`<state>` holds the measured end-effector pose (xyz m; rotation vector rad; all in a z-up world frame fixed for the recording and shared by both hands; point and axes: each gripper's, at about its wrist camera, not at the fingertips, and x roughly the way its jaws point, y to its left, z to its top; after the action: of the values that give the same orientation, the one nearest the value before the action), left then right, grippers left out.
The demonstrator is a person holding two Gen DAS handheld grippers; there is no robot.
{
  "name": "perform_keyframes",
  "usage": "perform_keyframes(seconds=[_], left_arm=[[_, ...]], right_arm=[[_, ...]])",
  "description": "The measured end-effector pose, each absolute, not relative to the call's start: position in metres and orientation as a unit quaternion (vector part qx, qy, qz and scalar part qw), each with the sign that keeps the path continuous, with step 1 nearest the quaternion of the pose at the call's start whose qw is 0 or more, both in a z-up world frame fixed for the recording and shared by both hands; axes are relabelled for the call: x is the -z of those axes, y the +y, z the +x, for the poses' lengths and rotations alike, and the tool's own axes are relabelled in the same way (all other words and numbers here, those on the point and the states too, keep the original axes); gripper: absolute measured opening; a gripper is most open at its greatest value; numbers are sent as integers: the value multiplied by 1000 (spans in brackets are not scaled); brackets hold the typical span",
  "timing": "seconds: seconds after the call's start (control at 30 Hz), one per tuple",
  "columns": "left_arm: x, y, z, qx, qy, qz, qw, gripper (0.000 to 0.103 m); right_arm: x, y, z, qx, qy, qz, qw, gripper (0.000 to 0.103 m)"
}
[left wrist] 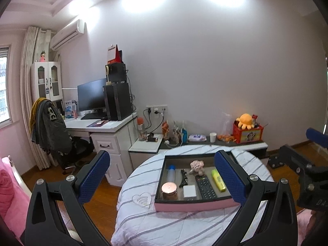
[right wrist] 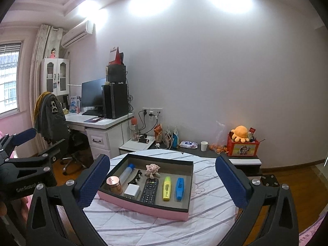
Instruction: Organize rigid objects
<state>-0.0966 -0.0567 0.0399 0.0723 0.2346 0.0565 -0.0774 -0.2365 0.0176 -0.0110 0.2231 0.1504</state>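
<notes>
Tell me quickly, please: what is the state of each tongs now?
Left tongs: open, holding nothing.
Right tongs: open wide, holding nothing.

The tray [right wrist: 143, 206] holds 2 highlighters [right wrist: 167, 188], 1 remote [right wrist: 149, 190] and 1 charger [right wrist: 131, 190].

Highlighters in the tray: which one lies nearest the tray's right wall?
The blue highlighter, seen in the right wrist view. The yellow highlighter lies between it and the remote.
</notes>
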Motion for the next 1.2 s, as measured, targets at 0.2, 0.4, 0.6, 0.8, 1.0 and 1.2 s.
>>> perform_keyframes(seconds=[0.2,0.4,0.6,0.8,1.0,1.2], left_arm=[[-43,-62,-91,-3,107,34,994,103],[-44,-69,-84,23,105,32,994,103],[-47,-77,-81,35,100,37,994,103],[-52,-83,-77,40,98,39,994,103],[-60,-89,-61,43,97,42,994,103],[-69,-96,-35,44,117,53,991,103]], right_arm=[[-20,-236,-80,-56,107,-13,993,103],[-24,-237,-85,-40,99,-16,994,103],[-30,-239,-85,-27,96,-17,995,103],[-33,-238,-83,-23,91,-22,995,103],[-43,-240,-74,-7,87,-35,996,103],[-62,-246,-54,15,89,-33,995,103]])
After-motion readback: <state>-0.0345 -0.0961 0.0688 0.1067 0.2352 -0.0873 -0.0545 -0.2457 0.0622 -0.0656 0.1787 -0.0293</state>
